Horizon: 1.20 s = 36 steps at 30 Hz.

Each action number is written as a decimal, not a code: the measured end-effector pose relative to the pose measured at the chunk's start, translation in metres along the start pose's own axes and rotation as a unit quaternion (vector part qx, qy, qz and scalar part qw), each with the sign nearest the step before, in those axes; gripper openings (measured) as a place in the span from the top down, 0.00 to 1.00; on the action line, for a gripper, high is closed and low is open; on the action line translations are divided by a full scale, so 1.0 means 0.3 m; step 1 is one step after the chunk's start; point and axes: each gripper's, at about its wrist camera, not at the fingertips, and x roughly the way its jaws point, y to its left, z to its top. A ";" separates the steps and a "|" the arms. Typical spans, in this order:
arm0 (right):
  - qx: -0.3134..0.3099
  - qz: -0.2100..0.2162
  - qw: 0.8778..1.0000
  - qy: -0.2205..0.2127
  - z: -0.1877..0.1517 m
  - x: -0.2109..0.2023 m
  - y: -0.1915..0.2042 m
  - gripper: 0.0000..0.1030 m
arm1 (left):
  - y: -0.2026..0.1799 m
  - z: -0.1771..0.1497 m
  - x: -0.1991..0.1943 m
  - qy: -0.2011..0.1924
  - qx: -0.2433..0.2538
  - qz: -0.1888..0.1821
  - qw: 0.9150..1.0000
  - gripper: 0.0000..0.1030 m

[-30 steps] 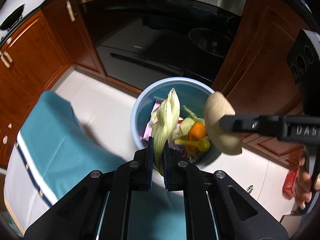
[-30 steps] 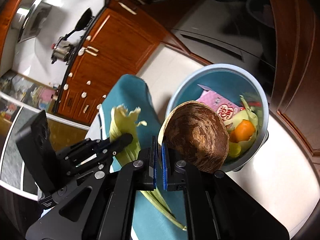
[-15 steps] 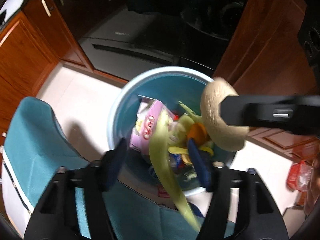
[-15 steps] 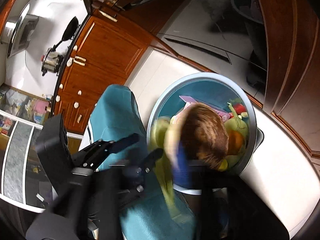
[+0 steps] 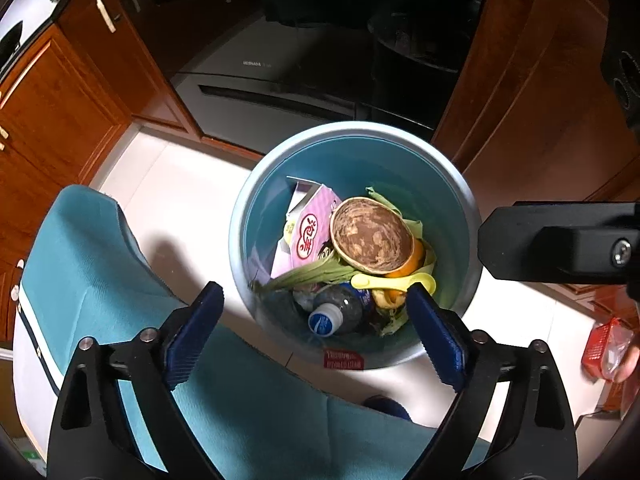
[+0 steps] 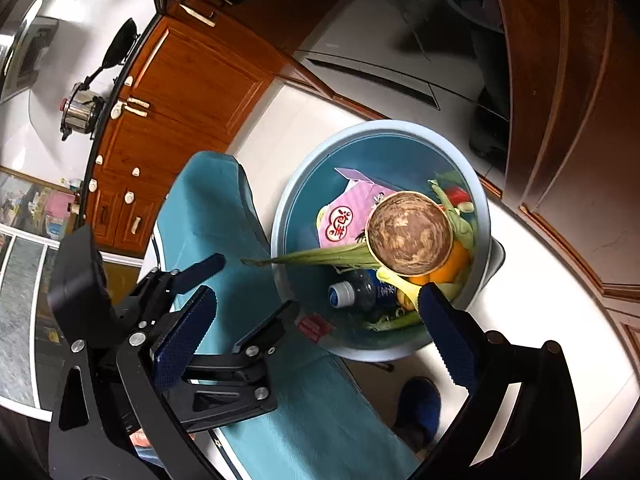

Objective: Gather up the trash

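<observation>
Husk and shell now in bin | both hand-held grippers released, jaws wide

Teal cloth — wooden cabinets, steel pot

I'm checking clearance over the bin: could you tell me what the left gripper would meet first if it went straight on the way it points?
Probably the plastic bottle lying in the blue bin: it sits between the open fingers of the left gripper. Depth is hard to judge.
</observation>
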 end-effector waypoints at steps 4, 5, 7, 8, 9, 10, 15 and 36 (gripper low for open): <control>-0.010 -0.011 1.000 0.001 -0.034 -0.033 0.022 0.06 | 0.007 -0.035 -0.056 -0.007 -0.010 0.000 1.000 0.08; -0.014 -0.022 1.000 0.001 -0.044 -0.047 0.032 0.05 | 0.009 -0.046 -0.073 -0.008 -0.014 -0.001 1.000 0.05; -0.024 -0.039 0.999 -0.003 -0.064 -0.074 0.056 0.06 | 0.013 -0.066 -0.103 -0.010 -0.022 0.001 1.000 0.04; -0.028 -0.048 0.998 -0.004 -0.074 -0.085 0.068 0.05 | 0.015 -0.077 -0.121 -0.013 -0.026 0.003 1.000 0.04; -0.034 -0.059 0.998 -0.006 -0.089 -0.102 0.081 0.05 | 0.018 -0.087 -0.139 -0.016 -0.030 0.003 0.999 0.04; -0.039 -0.068 0.997 -0.009 -0.101 -0.117 0.091 0.05 | 0.022 -0.106 -0.168 -0.021 -0.037 0.002 0.999 0.04; -0.074 -0.129 0.988 -0.033 -0.186 -0.208 0.154 0.05 | 0.038 -0.187 -0.269 -0.036 -0.062 -0.008 0.997 0.04; -0.166 -0.273 0.946 -0.060 -0.556 -0.338 0.283 0.05 | 0.031 -0.510 -0.543 -0.104 -0.117 -0.001 0.988 0.04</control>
